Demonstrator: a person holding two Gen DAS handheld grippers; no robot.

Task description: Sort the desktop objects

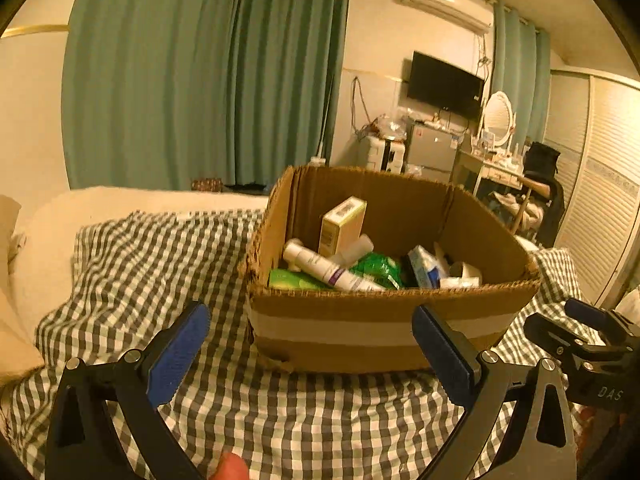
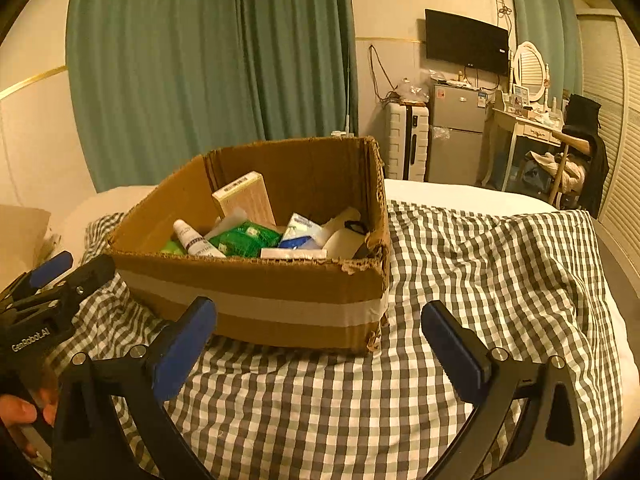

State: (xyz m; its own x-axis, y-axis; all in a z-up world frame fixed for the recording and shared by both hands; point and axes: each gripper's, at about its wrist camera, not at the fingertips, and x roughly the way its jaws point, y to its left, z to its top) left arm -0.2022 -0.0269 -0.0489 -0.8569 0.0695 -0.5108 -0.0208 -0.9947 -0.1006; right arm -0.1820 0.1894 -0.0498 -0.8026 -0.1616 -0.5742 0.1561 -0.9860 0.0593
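Cardboard box (image 1: 372, 320) is seen dead ahead of both claws, resting on the checked cloth (image 1: 280, 420), and the small items are all found inside it: a yellow carton (image 1: 342, 224) leaning at the back, a white tube (image 1: 320, 266) lying across a green packet (image 1: 378, 270), and a blue-and-white pack (image 1: 424, 268) toward the right. No loose item is seen on the cloth in front of either claw. The left gripper (image 1: 312, 356) is spread wide and nothing is held; the right gripper (image 2: 320, 350) is likewise released, nothing between its 2 blue pads. This scene fits either items gathered in or items waiting to be lifted out. If a pick is made, the top-lying tube is judged easiest, gripped across its width, with the torn rim cleared from above.
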